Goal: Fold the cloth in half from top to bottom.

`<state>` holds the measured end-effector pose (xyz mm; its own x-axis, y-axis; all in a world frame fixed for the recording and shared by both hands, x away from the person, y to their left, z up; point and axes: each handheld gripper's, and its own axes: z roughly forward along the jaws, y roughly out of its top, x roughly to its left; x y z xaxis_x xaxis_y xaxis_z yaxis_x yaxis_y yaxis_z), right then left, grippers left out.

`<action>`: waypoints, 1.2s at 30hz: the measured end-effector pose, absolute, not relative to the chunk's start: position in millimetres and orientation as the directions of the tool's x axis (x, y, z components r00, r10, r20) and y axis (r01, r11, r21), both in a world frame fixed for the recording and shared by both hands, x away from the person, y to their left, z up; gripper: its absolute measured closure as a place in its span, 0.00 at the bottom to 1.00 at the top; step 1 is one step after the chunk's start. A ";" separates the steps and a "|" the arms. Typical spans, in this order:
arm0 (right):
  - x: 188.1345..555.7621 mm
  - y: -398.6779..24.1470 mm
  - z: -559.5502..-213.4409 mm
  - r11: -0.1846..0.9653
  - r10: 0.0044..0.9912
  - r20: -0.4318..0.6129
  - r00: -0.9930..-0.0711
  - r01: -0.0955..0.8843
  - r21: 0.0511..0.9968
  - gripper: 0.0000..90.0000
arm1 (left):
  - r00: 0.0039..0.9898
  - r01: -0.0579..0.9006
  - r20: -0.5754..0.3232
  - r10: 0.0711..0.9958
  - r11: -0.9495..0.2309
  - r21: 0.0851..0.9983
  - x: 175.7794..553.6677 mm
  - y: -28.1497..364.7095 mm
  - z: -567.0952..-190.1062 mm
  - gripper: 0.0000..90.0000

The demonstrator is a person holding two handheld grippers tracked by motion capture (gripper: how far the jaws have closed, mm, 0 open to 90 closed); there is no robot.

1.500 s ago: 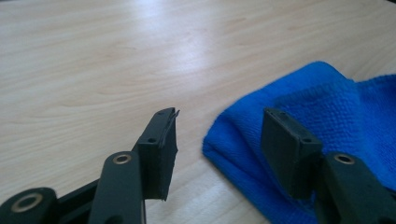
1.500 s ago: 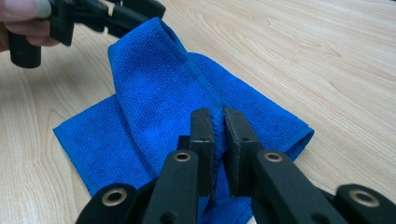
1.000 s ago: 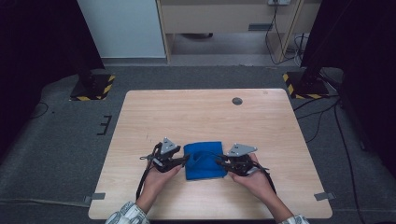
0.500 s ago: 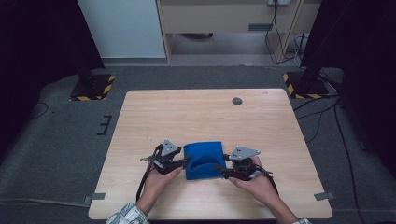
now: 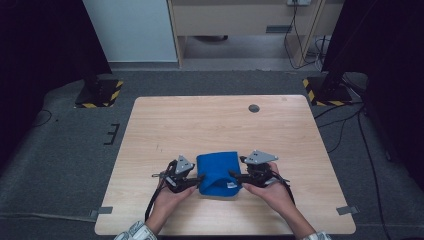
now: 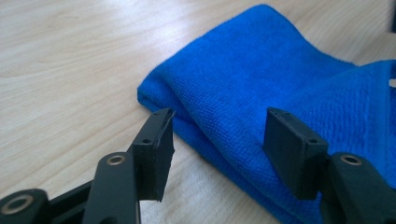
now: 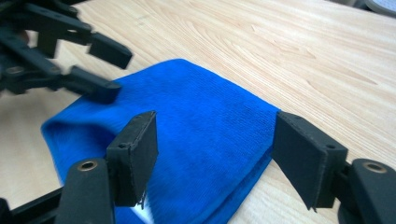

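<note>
I see my left claw (image 5: pixel 199 181) at the cloth's (image 5: pixel 218 173) left edge, jaws about half open. In the left gripper view the folded edge of the cloth (image 6: pixel 261 112) runs across the gap between the pads, but neither pad presses on it; the cloth lies flat on the table (image 5: pixel 210 120).

My right claw (image 5: pixel 234 176) is at the cloth's right edge, and its jaws have just been opening. In the right gripper view they stand well apart, with the cloth (image 7: pixel 205 135) spread beneath and between them, its hemmed edge close to the right-hand pad, nothing gripped. Beyond the cloth, that view shows the left claw (image 7: pixel 109 72) with one jaw tip on the far corner of the fabric.
</note>
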<state>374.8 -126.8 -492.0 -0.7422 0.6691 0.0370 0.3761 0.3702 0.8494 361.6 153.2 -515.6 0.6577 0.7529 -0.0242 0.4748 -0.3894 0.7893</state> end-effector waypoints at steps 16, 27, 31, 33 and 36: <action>368.0 -101.4 -523.1 0.548 0.609 -0.068 -0.790 0.358 0.756 0.28 | 0.640 0.496 -0.060 0.766 -0.352 0.794 353.4 160.1 -511.5 0.32; 372.5 -108.6 -507.6 0.470 0.651 -0.040 -0.758 0.361 0.805 0.14 | 0.602 0.501 -0.088 0.793 -0.289 0.816 362.5 168.1 -505.5 0.13; 373.6 -116.5 -503.2 0.452 0.660 -0.026 -0.751 0.369 0.812 0.11 | 0.593 0.494 -0.090 0.800 -0.273 0.826 363.7 171.8 -502.6 0.12; 373.9 -118.4 -502.4 0.445 0.663 -0.022 -0.749 0.369 0.816 0.11 | 0.593 0.494 -0.089 0.800 -0.274 0.825 364.5 173.1 -502.0 0.12; 378.1 -131.4 -497.9 0.416 0.683 -0.007 -0.731 0.380 0.826 0.10 | 0.587 0.492 -0.086 0.805 -0.271 0.827 366.4 177.6 -500.5 0.11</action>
